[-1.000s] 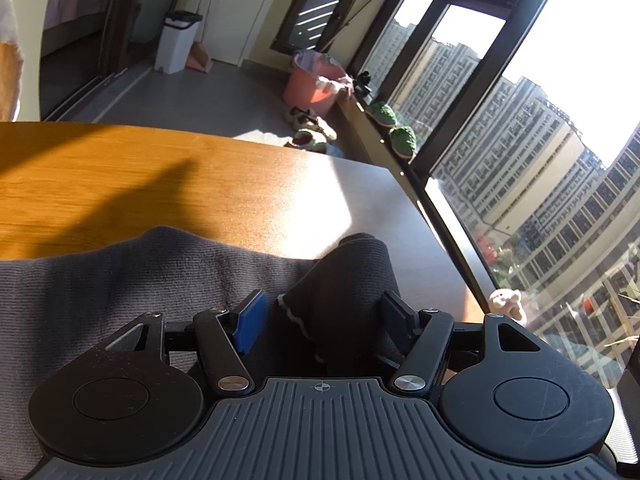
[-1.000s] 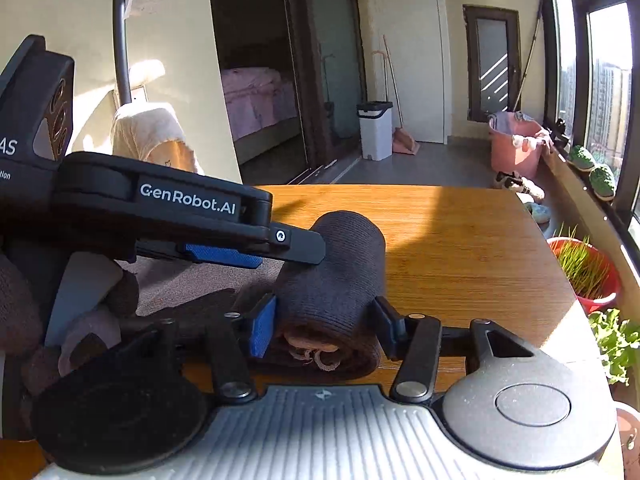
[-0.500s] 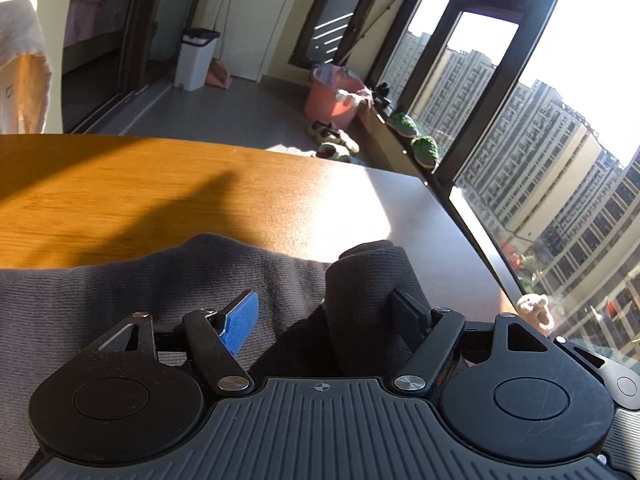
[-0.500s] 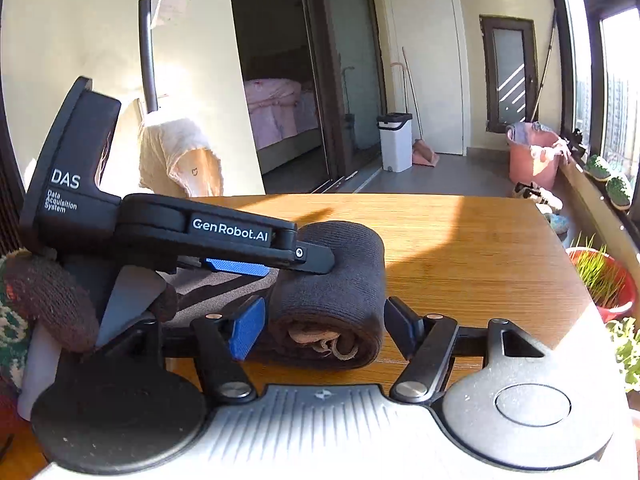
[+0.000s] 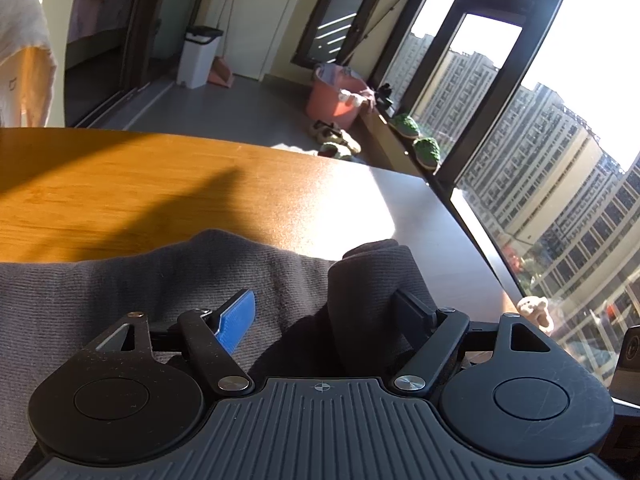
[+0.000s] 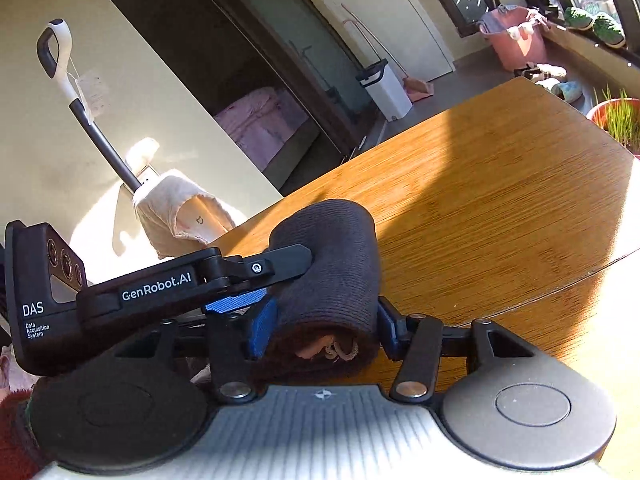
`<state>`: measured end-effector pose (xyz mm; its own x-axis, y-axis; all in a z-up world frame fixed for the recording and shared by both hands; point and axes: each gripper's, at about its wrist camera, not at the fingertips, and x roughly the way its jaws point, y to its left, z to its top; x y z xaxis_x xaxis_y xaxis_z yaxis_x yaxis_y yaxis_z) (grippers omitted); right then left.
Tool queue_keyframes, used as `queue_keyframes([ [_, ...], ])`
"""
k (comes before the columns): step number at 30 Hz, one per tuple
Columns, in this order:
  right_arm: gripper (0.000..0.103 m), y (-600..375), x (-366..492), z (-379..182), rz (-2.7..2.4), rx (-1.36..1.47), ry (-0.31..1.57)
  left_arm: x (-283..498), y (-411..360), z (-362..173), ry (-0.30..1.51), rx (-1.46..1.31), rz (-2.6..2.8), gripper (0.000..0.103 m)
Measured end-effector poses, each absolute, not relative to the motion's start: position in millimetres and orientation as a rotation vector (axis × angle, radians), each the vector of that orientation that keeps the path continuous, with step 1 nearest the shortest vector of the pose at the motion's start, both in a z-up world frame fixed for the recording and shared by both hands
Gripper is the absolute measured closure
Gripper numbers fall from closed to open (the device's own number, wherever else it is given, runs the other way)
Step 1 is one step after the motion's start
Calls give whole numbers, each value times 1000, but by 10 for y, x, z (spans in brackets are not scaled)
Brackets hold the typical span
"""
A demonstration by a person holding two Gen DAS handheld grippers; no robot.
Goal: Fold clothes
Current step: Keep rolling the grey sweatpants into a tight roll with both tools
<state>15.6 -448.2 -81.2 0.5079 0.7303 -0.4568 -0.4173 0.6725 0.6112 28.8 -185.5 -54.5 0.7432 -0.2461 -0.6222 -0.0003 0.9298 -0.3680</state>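
Observation:
A dark grey knit garment lies on the wooden table [image 5: 120, 188]. Its flat part [image 5: 120, 296] spreads left in the left wrist view; its right end is a thick roll [image 5: 372, 280], also seen end-on in the right wrist view [image 6: 332, 264]. My left gripper [image 5: 324, 312] is open, blue pad [image 5: 236, 320] resting on the flat cloth, the other finger against the roll. My right gripper [image 6: 324, 324] is shut on the roll, squeezing it from both sides. The left gripper's finger [image 6: 280, 264] presses the roll's side in the right wrist view.
The table's right edge [image 5: 472, 232] runs along tall windows. A potted grass plant [image 6: 618, 118] stands just off the table's far corner. A pink bucket [image 5: 336, 96] and white bin [image 5: 198, 56] stand on the floor beyond. A cloth-draped chair [image 6: 176, 208] is behind the table.
My left gripper opened and let go of the roll. My right gripper closed onto the roll and tilted, rolling the view.

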Motion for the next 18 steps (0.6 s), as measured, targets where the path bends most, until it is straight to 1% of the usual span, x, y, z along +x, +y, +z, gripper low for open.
queue_keyframes([
  [3,64,-4606,143,-683,709,436,755,308,-1903,-536,725,-368,-144,20],
  [4,64,-4607,100,-619,690,377,731,312,-1924,-528,726,-370,-153,20],
  [8,64,-4367,-166,-419,590,5,599,290,-2051,-426,705,-357,-210,20],
  [13,61,-3834,-512,-519,535,-365,437,240,-2158,-296,668,-321,-221,19],
  [15,57,-3710,-604,-573,527,-437,394,249,-2130,-326,673,-312,-205,18],
  [18,50,-3764,-590,-563,554,-387,409,264,-2088,-369,681,-298,-180,17],
])
